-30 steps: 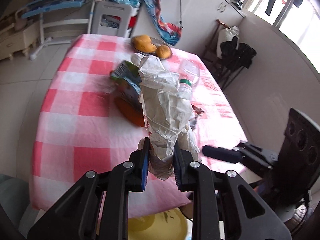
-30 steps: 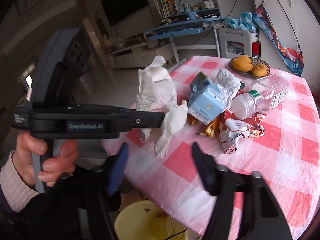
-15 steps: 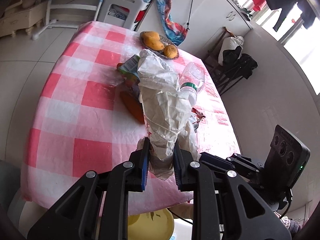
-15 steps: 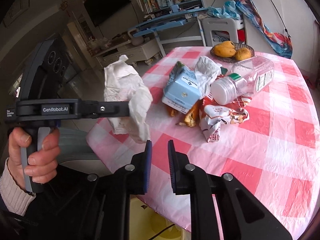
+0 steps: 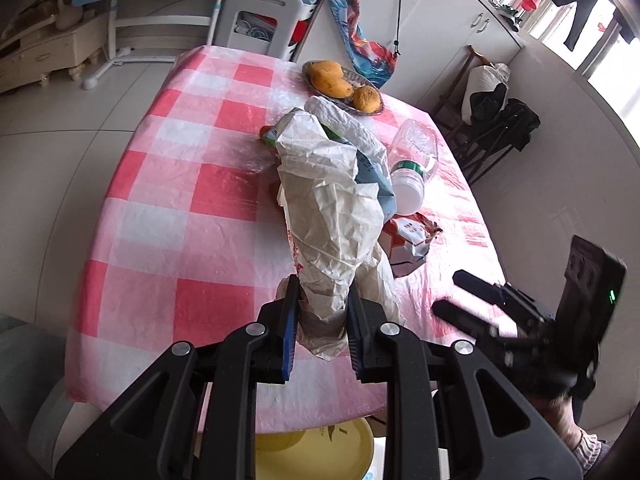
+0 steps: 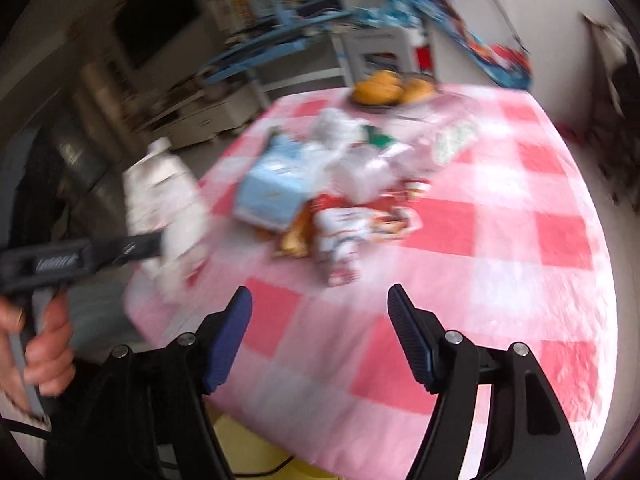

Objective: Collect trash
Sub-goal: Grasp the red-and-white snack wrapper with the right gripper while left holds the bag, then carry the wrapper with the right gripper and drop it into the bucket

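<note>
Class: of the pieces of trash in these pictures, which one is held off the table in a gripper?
The crumpled white paper, clamped in the left gripper. The carton, bottle and wrapper lie on the table.

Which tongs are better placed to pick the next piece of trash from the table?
Probably the right tongs: open, empty, facing the red-white wrapper. The left tongs are occupied, shut on the crumpled white paper.

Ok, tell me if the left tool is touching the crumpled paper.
Touching. The left wrist view shows the left tool clamping the crumpled paper between both pads.
</note>
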Motion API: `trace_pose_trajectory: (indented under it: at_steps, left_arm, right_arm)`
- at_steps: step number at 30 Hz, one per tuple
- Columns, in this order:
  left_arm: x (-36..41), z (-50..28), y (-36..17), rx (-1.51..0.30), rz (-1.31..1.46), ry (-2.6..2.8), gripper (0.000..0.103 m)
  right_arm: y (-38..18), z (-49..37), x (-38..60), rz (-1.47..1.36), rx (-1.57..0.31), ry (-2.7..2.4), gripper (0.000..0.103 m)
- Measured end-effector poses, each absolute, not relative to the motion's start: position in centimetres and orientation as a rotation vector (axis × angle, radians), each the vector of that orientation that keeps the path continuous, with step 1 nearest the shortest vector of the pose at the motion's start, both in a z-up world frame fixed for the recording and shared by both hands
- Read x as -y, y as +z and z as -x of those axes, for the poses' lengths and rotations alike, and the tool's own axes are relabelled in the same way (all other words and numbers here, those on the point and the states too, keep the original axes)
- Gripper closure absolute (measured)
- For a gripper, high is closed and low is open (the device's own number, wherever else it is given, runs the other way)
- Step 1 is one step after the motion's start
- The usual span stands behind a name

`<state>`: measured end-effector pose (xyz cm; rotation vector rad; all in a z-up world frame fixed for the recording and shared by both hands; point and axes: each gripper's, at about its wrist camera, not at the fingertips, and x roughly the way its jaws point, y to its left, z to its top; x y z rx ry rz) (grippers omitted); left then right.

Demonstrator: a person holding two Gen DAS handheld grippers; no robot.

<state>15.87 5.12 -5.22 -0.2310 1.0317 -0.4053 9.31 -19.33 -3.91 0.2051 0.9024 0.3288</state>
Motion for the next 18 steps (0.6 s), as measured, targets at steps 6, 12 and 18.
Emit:
trace_pose_trajectory:
  at_steps: [6,12,18]
  left_arm:
    - [-5.0,-15.7,-5.2,-1.028,0.212,-0.390,0.082]
    - [-5.0,-15.8,-5.0,-1.023,0.209,-0.377,0.082]
    - [-5.1,-15.6,-4.7,-1.011,0.215,-0.374,0.082]
  right_arm:
    - [-5.0,-12.2,19.3,-0.279,-0.914,0.329,0.036]
    - [-6.6,-14.2,19.3,-0.353,-0.942,0.379,0.080]
    - [-3.0,-12.4,20.0,-0.364,-0.827,0.423,0.095]
